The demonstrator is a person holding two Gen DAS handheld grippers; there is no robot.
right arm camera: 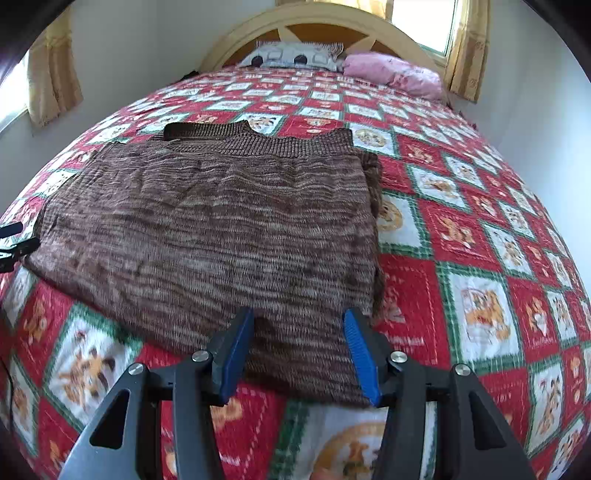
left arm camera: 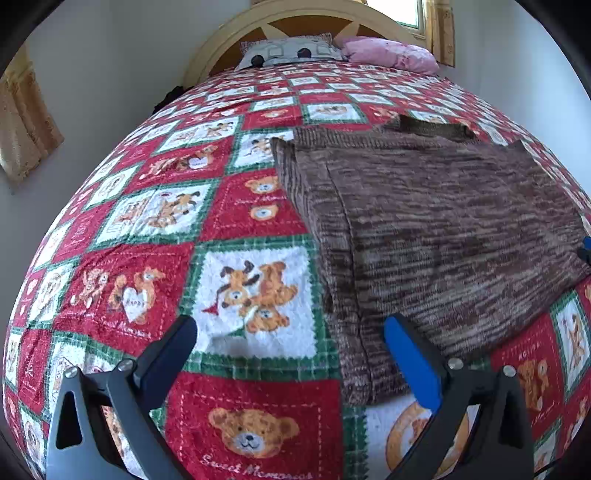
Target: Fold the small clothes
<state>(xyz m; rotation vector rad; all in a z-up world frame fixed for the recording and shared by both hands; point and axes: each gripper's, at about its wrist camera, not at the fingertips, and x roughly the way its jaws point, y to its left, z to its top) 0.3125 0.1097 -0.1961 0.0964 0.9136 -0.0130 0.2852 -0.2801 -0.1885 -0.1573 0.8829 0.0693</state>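
A brown striped knit sweater (left arm camera: 424, 229) lies folded flat on the bed, with its collar at the far end (right arm camera: 236, 138). My left gripper (left arm camera: 291, 325) is open wide and low at the sweater's near left corner. Its blue-padded finger (left arm camera: 410, 354) is over the knit edge and its other finger (left arm camera: 177, 343) is over the quilt. My right gripper (right arm camera: 298, 315) stands about half open over the sweater's near right corner. Cloth lies between its blue pads (right arm camera: 236, 354), which do not press on it. The left gripper's fingertips (right arm camera: 14, 228) show at the sweater's left edge.
A red, green and white teddy-bear quilt (left arm camera: 236, 206) covers the whole bed. A patterned pillow (right arm camera: 291, 55) and a pink pillow (right arm camera: 395, 72) lie against the cream headboard (right arm camera: 229, 44). Curtained windows (right arm camera: 424, 22) and walls flank the bed.
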